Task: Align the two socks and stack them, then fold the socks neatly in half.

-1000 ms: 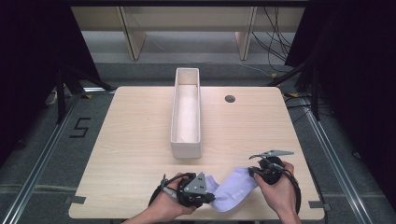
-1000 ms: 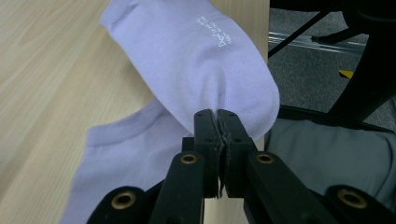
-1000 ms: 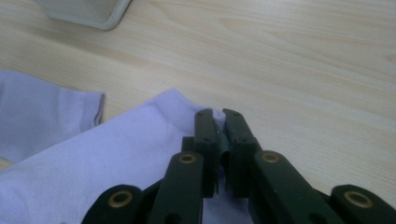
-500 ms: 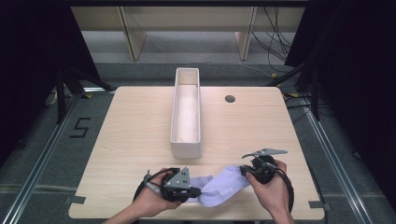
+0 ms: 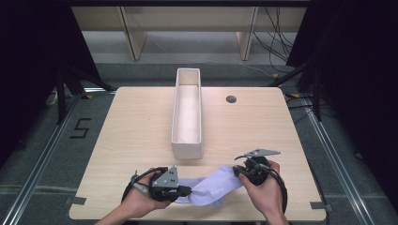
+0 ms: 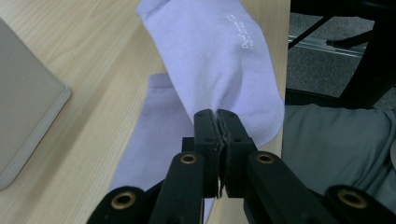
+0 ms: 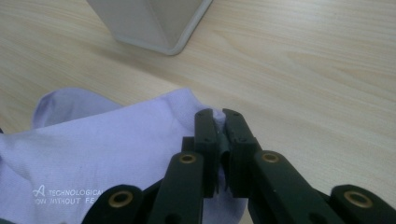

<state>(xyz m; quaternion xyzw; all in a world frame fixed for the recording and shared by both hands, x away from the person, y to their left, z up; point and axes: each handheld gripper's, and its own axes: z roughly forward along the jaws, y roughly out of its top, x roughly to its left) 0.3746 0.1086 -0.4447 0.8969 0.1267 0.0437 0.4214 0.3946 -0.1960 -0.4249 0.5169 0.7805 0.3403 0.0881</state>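
I have the purple sock (image 5: 211, 190) pinched at both ends near the front edge of the table (image 5: 141, 122): my left gripper (image 6: 217, 116) is squeezed tight on one end and my right gripper (image 7: 219, 119) is closed on the other, so the sock hangs stretched between them. There looks to be a second purple sock under it, but I cannot tell for sure. I think the grabbing is done, and the sock is not yet in the long white box (image 5: 187, 150), which looks empty.
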